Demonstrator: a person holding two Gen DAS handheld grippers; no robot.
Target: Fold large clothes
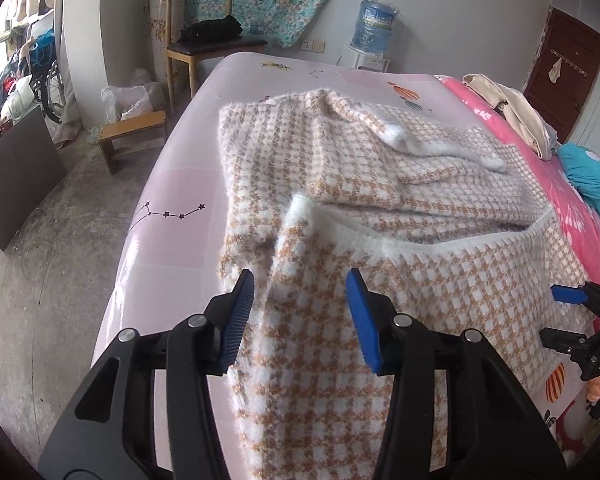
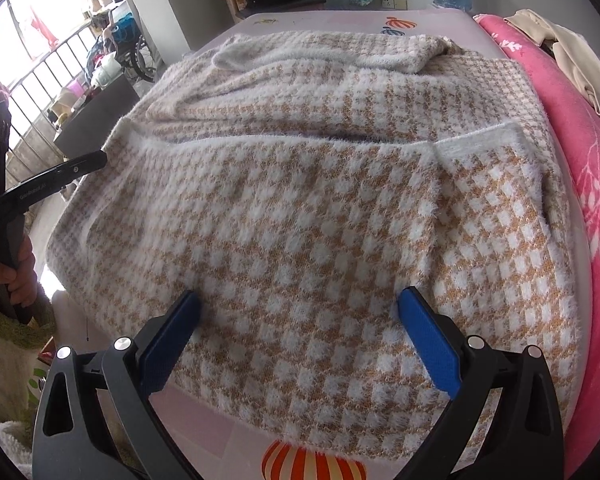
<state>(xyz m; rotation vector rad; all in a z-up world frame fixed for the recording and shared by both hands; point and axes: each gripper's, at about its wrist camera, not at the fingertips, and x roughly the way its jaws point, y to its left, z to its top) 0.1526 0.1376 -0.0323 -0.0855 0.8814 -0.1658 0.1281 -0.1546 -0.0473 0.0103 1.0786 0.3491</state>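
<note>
The sweater, fuzzy with a tan and white check, lay spread on the pale pink sheet of the bed, straight ahead of both grippers. The left gripper pointed down at the sweater's near left edge with its blue pads apart; the knit lay between them, but the pads did not press on it. Just beyond its tips, a white-trimmed flap of the sweater stood folded over toward the middle. To its right, well apart, the right gripper showed at the edge of the left view, over the sweater's hem.

In its own view the right gripper hovered over the near hem with its pads wide apart, gripping nothing, the sweater reaching away in front of it. Off to its left a hand held the handle of the left gripper. To its right ran a bright pink blanket, with a cream garment lying on it farther ahead.
</note>
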